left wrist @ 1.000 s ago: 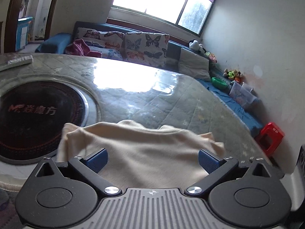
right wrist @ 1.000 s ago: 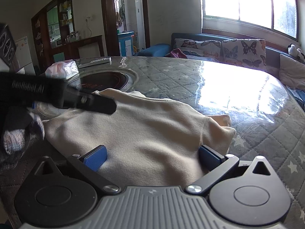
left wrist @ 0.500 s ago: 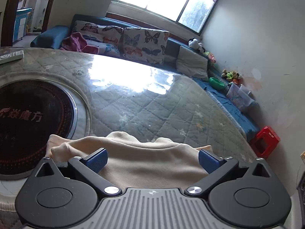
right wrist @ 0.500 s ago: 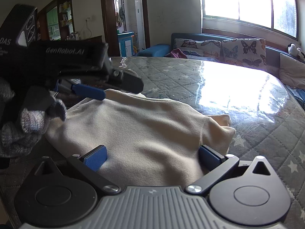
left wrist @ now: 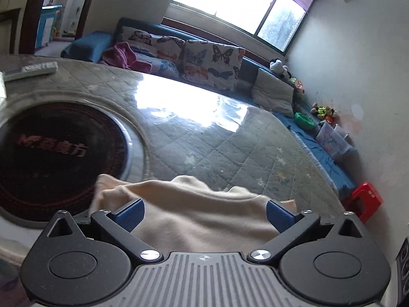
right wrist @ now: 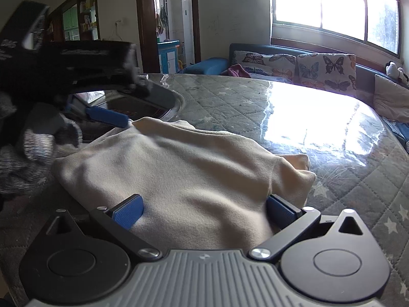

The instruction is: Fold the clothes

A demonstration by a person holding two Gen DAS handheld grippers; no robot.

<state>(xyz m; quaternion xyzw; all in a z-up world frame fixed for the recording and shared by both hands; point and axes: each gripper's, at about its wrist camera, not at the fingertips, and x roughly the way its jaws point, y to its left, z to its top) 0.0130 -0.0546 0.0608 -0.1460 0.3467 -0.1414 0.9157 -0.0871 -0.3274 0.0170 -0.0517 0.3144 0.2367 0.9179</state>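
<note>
Cream fleece, a folded garment (right wrist: 179,179), was laid near the edge of a round table (right wrist: 255,97) covered with a grey quilted cloth under clear plastic. At the far left of the right wrist view, the left gripper (right wrist: 107,117) was seen held in a grey gloved hand (right wrist: 30,148), blurred, with one blue finger (right wrist: 106,116) reaching to the garment's far left corner; whether it touched could not be told there. In the left wrist view the left gripper (left wrist: 204,211) was shown spread wide, the garment (left wrist: 194,212) lying between its blue pads with nothing pinched. A dark round hotplate (left wrist: 56,151) was set into the table to the left, beyond the garment's left corner. In the middle, the garment's top layer was smooth with soft creases. The right gripper (right wrist: 204,211) was likewise spread wide over the near edge of the garment, gripping nothing. At the right, a folded sleeve end (right wrist: 299,166) was seen protruding beyond the body.
</note>
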